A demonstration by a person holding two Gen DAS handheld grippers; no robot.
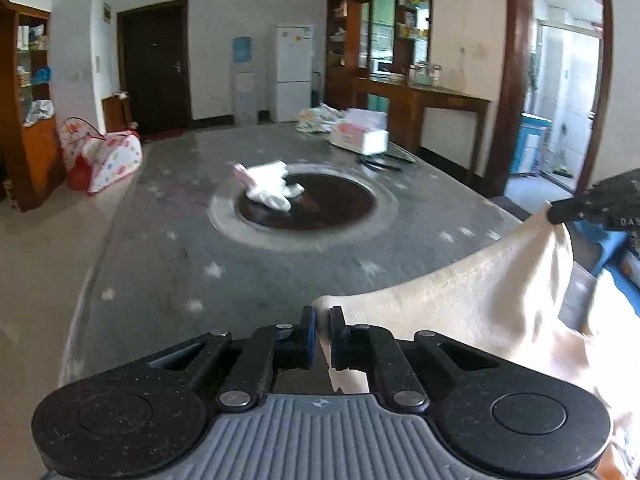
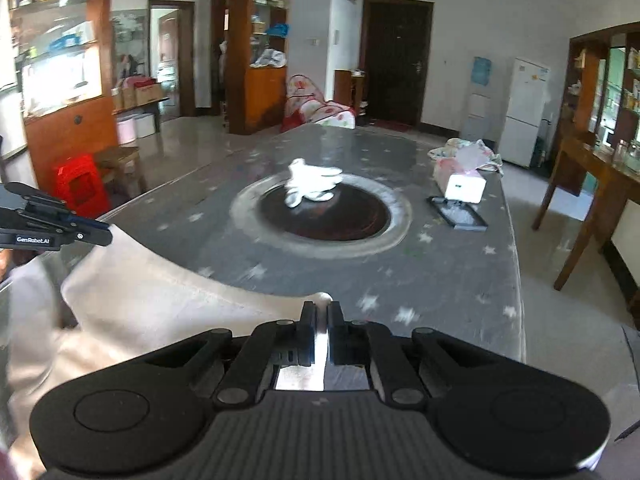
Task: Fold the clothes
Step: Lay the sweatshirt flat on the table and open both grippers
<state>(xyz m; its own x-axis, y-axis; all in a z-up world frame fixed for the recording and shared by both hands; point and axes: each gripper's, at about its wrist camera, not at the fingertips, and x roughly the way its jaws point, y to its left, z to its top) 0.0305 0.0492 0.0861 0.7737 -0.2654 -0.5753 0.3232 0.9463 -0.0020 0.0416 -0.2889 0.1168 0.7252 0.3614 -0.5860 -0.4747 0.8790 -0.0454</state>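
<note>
This is a lived-in home, a large open living and dining room with a tiled floor (image 2: 192, 148). A white fridge (image 1: 293, 72) stands against the far wall beside a water dispenser (image 1: 245, 80) and a dark wooden door (image 1: 156, 64), while wooden cabinets (image 1: 380, 36) hold jars and household odds and ends. A child's patterned play tent (image 1: 108, 156) lies on the floor, and the long bench (image 1: 168, 248) wears a grey star-print cover with a tissue box (image 2: 460, 180) on it.
</note>
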